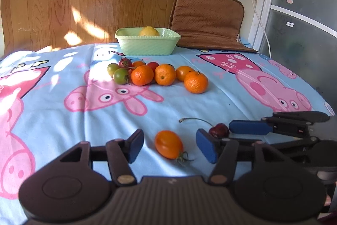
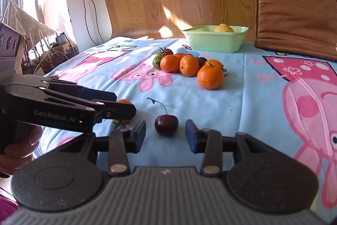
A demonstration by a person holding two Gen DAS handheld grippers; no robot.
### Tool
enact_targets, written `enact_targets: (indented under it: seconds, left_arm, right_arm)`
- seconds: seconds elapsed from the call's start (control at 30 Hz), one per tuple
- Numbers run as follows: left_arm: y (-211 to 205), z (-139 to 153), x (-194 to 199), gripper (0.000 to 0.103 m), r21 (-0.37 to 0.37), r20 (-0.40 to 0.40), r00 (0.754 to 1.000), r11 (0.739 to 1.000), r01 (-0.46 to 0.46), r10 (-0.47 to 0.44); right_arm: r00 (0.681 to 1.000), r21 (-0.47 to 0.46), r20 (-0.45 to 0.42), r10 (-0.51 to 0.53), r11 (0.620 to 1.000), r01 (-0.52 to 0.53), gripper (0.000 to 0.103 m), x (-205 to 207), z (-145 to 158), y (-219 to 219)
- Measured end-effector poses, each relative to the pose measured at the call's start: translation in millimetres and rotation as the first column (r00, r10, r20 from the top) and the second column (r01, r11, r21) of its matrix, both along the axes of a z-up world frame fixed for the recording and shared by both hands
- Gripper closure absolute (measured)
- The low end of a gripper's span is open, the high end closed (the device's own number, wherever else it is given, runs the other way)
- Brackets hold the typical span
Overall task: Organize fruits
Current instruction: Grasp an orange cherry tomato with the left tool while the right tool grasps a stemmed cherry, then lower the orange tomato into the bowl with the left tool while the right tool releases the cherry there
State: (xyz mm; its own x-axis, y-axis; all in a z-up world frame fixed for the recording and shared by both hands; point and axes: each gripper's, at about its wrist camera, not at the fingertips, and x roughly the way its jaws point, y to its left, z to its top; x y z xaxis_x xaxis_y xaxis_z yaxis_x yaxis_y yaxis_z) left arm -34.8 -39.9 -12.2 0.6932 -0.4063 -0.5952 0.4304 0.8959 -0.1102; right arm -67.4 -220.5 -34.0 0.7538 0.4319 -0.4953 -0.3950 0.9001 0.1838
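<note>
Between the right hand-held gripper's (image 2: 165, 138) jaws, a cherry (image 2: 166, 125)

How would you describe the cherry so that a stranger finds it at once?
Start at the green basket at the far edge of the blue cartoon blanket, then come toward the near edge. The cherry lies alone there: dark red, small, with a long curved stem, unlike the oranges.

Three oranges (image 1: 164, 74), one cherry (image 2: 166, 125), one lemon (image 1: 149, 31).

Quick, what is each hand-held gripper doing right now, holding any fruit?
Left hand-held gripper: open, holding nothing; the orange tomato lies between its fingers.
Right hand-held gripper: open, holding nothing; the cherry sits between its fingers.
</note>
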Motion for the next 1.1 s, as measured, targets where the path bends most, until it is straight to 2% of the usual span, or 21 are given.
enact_targets:
  seconds: [0.43, 0.53, 0.63, 0.67, 0.7, 0.77, 0.93, 1.1]
  left_arm:
    - [-3, -6, 3, 0.049, 0.019, -0.011, 1.000, 1.000, -0.011, 0.012]
    - [-4, -10, 5, 0.053, 0.020, -0.029, 1.000, 1.000, -0.006, 0.007]
    - [-5, -13, 4, 0.066, 0.027, -0.027, 1.000, 1.000, -0.002, 0.003]
    - [-5, -13, 4, 0.070, 0.031, -0.023, 1.000, 1.000, -0.002, 0.003]
    - [-5, -13, 4, 0.071, 0.029, -0.025, 1.000, 1.000, -0.002, 0.003]
    - [-3, -12, 6, 0.071, 0.011, -0.036, 0.999, 1.000, 0.004, -0.003]
    - [-3, 3, 11, 0.071, -0.013, -0.016, 1.000, 1.000, 0.020, -0.021]
    - [-5, 30, 39, 0.071, -0.027, 0.030, 0.999, 0.999, 0.035, -0.034]
  right_arm:
    - [1.000, -0.027, 0.019, -0.011, 1.000, 0.012, 0.059, -1, -2, 6]
    - [0.999, -0.034, 0.030, -0.013, 0.999, 0.014, 0.059, 0, -2, 7]
    - [1.000, -0.045, 0.027, -0.004, 0.999, 0.005, 0.060, 1, -3, 8]
    - [1.000, -0.049, 0.023, -0.001, 0.999, 0.003, 0.063, 2, -4, 9]
    - [1.000, -0.056, 0.021, 0.001, 0.998, 0.000, 0.074, 2, -6, 11]
    - [1.000, -0.063, 0.028, 0.000, 0.998, 0.002, 0.074, 2, -5, 12]
    - [0.999, -0.022, 0.039, -0.005, 1.000, 0.006, 0.075, 7, 2, 8]
    - [0.998, 0.026, 0.055, -0.030, 0.999, 0.028, 0.075, 28, 19, 1]
